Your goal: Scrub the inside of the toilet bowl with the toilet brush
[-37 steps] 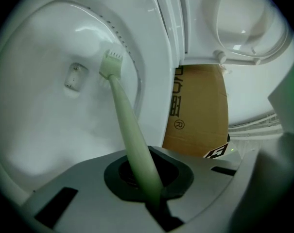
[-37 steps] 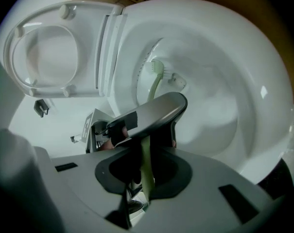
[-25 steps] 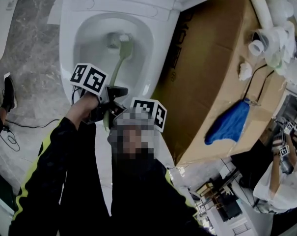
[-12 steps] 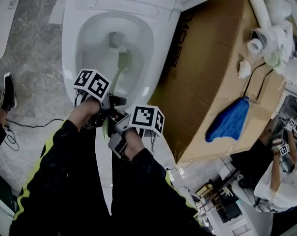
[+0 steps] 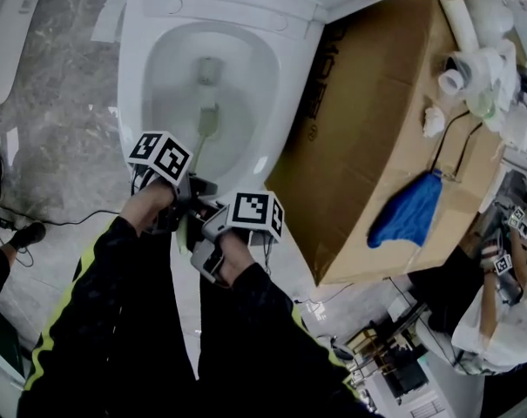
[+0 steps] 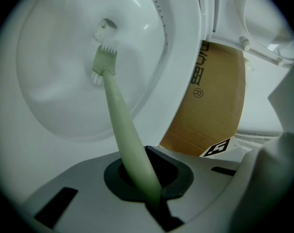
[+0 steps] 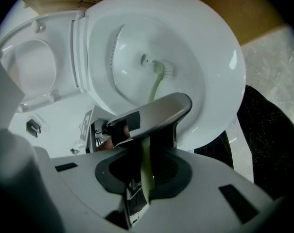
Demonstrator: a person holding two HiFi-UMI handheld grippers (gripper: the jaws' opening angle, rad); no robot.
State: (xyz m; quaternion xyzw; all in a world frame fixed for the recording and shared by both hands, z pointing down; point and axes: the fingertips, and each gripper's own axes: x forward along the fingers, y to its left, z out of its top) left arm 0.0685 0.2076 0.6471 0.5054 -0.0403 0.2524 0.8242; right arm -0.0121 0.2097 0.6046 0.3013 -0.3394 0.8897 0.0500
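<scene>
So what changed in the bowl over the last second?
The brush was pulled back: its head slid from beside the drain down the bowl wall toward the person. The left gripper and right gripper drew back slightly with it, both still shut on the handle. The box and blue cloth are unchanged.

Head view looks steeply down; gripper views (closer) share the toilet bowl (image 5: 172,68).

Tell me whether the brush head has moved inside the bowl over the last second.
Yes. In the head view the brush head has drawn back from the drain opening toward the bowl's front rim.
</scene>
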